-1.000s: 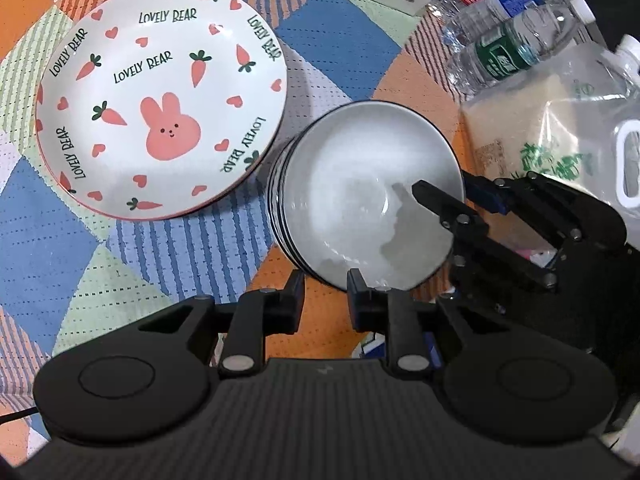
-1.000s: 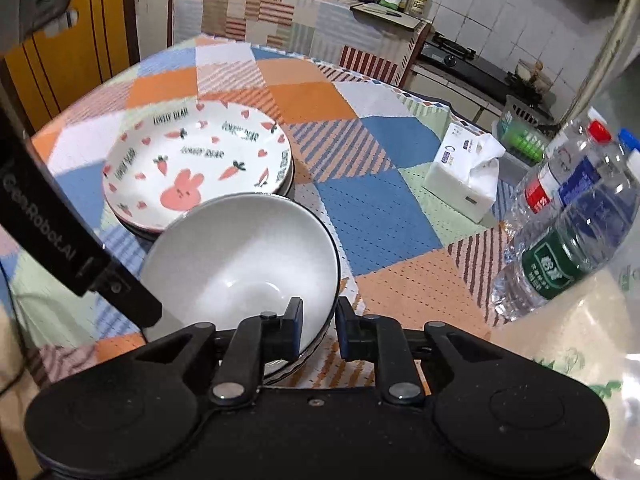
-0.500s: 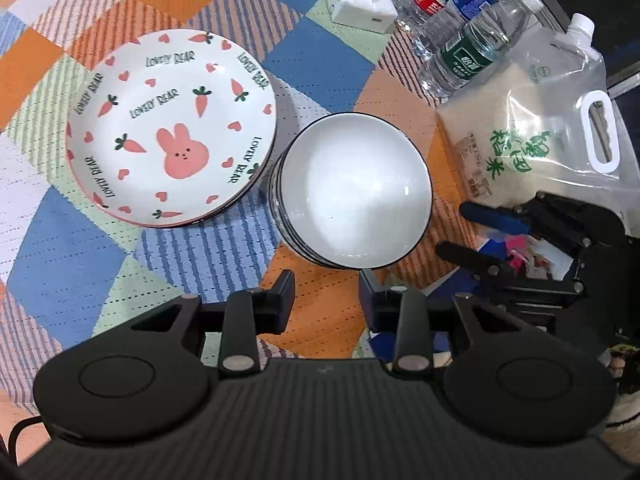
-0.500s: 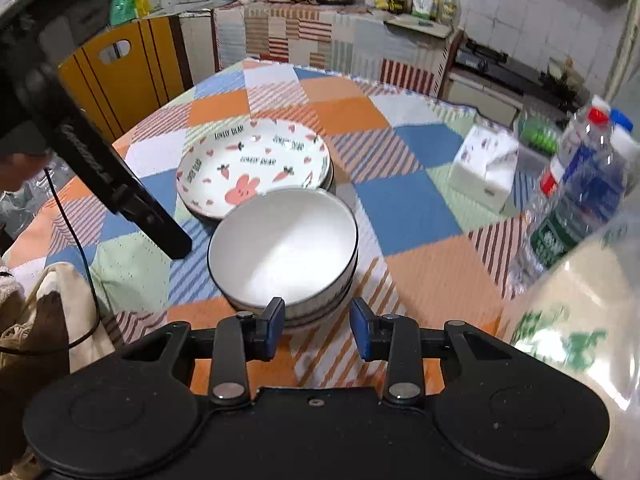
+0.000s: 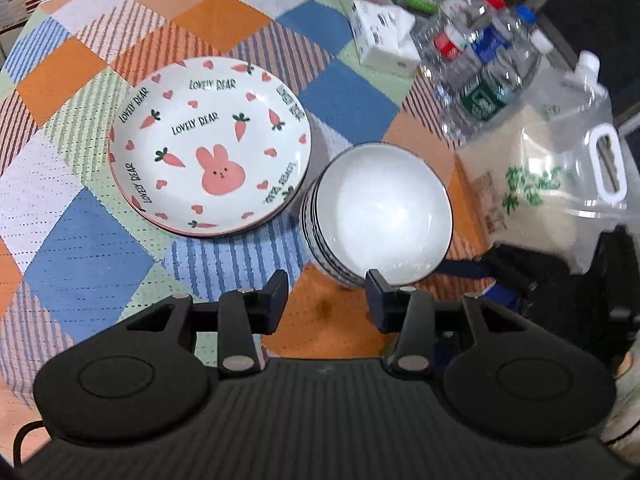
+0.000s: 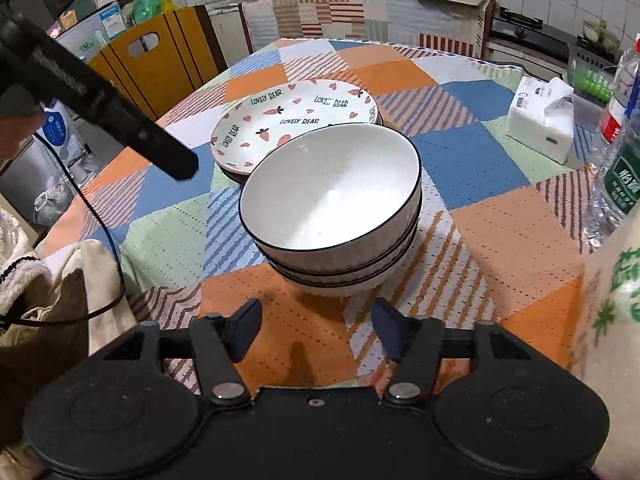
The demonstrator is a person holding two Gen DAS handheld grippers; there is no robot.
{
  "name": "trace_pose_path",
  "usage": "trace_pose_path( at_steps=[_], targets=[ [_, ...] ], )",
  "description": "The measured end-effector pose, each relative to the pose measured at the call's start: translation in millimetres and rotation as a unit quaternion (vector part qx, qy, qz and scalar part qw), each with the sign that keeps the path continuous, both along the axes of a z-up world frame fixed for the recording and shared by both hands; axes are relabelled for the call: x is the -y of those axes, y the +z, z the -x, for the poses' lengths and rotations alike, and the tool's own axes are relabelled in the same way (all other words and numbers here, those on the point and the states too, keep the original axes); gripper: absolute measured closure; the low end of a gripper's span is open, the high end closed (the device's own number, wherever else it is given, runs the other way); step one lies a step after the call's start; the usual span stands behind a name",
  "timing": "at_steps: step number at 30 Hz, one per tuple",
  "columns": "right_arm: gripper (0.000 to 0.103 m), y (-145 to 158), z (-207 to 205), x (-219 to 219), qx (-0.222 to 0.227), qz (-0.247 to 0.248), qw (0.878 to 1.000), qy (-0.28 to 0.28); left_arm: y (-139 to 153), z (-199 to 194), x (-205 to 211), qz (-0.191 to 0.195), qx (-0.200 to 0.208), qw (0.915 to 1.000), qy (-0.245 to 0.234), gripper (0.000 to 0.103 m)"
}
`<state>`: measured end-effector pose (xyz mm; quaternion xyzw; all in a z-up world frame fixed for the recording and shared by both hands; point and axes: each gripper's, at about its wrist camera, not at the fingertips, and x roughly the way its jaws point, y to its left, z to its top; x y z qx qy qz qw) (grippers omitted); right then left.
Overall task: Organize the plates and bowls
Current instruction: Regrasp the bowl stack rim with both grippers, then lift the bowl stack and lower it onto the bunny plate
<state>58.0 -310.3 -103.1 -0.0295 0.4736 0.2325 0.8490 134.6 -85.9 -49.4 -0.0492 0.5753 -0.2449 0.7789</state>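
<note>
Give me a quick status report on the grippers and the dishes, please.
Left gripper and right gripper open, holding nothing. Bowl stack nested beside the rabbit plate stack on the tablecloth. Nothing between the grippers and the bowls.

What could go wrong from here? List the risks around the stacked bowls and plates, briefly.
1. The bowl stack looks uneven, its top bowl tilted; a nudge could slide it off.
2. The plate stack sits very close beside the bowls, so shifting either may knock rims together.
3. Water bottles and a rice bag crowd the right side, so the open right gripper could bump them.
</note>
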Motion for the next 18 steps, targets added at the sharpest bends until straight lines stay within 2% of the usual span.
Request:
trace_pose_path(
  at_steps=[2,8,10,14,18],
  targets=[
    [0.033,-8,-3,-1,-0.004,0.003,1.000,0.000,-2,0,-2,0.010,0.009,0.9998,0.015,0.056],
    [0.023,-34,-15,-12,-0.005,0.036,0.999,0.025,-25,-5,0,0.041,0.002,0.9981,0.046,0.056],
    [0.014,-43,-20,-17,-0.007,0.047,0.998,0.030,-37,-6,1,0.052,-0.004,0.9969,0.058,0.056],
    [0.013,-54,-21,-25,0.015,0.070,0.997,0.032,-60,-10,0,0.090,-0.028,0.9922,0.082,0.056],
    [0.013,-61,-19,-28,0.050,0.078,0.995,0.041,-75,-15,0,0.099,-0.020,0.9895,0.103,0.056]
  ],
)
